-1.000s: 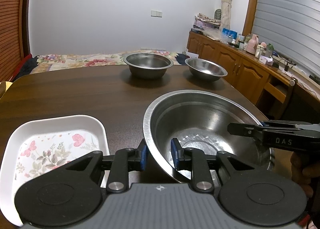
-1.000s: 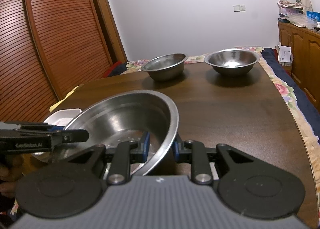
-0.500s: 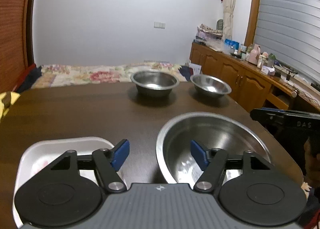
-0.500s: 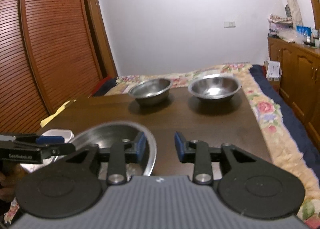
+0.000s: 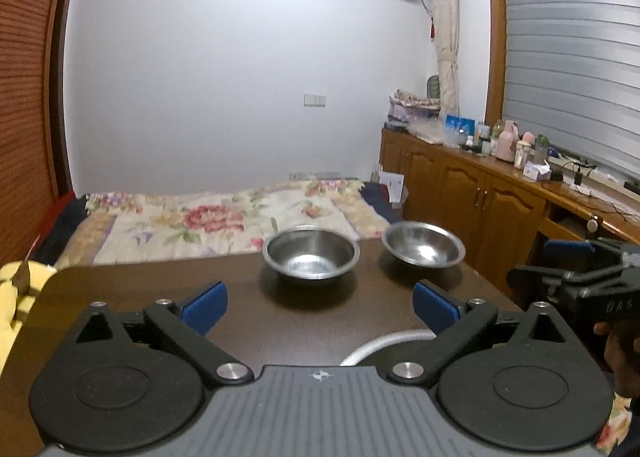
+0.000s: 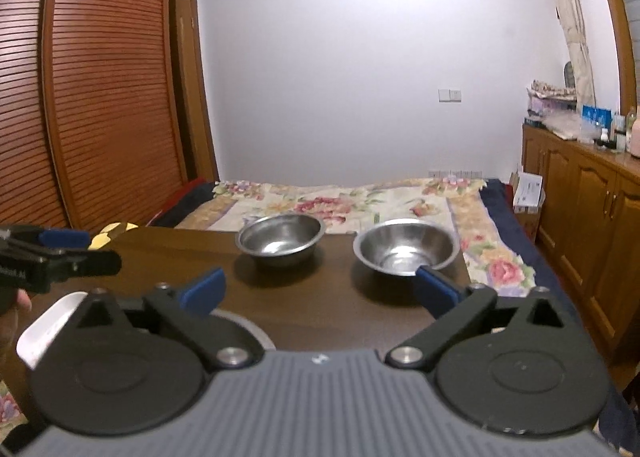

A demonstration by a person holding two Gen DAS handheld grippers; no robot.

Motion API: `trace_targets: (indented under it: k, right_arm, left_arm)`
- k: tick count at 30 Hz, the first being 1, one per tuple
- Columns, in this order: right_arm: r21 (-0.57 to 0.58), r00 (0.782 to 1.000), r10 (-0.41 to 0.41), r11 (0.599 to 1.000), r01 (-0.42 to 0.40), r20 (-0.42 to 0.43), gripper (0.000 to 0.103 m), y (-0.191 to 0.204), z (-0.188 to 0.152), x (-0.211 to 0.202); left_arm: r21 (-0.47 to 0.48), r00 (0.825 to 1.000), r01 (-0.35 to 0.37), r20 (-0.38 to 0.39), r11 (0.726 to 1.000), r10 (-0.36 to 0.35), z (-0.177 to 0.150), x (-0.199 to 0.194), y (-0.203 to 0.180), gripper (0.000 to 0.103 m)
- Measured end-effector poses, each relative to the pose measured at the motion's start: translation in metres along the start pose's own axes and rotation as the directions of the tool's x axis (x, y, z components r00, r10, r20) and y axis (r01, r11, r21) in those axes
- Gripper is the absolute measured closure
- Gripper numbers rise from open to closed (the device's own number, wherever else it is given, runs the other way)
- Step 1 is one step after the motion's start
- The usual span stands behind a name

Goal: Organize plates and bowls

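Observation:
My left gripper (image 5: 320, 307) hangs above the dark wooden table (image 5: 160, 289), its jaws opening wide with nothing between them. Just below it only a strip of the large steel bowl's rim (image 5: 384, 341) shows; the rest is hidden by the gripper body. My right gripper (image 6: 320, 291) is also opening, with no object between its blue pads. The large bowl's rim (image 6: 248, 323) peeks out under its left finger. Two smaller steel bowls stand side by side at the table's far end: a deeper one (image 5: 311, 253) (image 6: 280, 237) and a flared one (image 5: 423, 244) (image 6: 406, 247).
A white tray's corner (image 6: 48, 325) shows at the near left. Each gripper appears at the edge of the other's view, the right gripper (image 5: 548, 261) and the left gripper (image 6: 84, 251). A flowered bed (image 5: 208, 217) lies beyond the table, and wooden cabinets (image 5: 480, 201) stand to the right.
Both grippers let go of the large steel bowl's rim, opened wide and rose. The bowl now rests on the table, almost out of view beneath them.

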State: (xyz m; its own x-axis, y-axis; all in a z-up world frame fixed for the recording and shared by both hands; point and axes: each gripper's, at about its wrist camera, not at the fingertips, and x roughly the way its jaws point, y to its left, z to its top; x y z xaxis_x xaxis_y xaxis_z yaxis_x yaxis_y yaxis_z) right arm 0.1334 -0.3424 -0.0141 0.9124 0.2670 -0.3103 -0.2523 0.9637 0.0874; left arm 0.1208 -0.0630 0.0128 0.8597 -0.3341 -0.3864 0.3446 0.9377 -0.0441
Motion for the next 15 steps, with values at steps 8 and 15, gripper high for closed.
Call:
trace_targets:
  k: [8,15]
  right_arm:
    - [-0.040,1.000,-0.015,0.999,0.015,0.001,0.000,0.001,0.013,0.015]
    - [-0.074,1.000,0.014,0.997,-0.016,-0.024,0.000,-0.005,0.032,0.042]
  left_arm:
    - [0.020,1.000,0.014,-0.005,1.000,-0.014,0.018,0.017,0.008,0.001]
    - [0.050,0.999,0.001,-0.041,0.999,0.001,0.030,0.046,0.022,0.001]
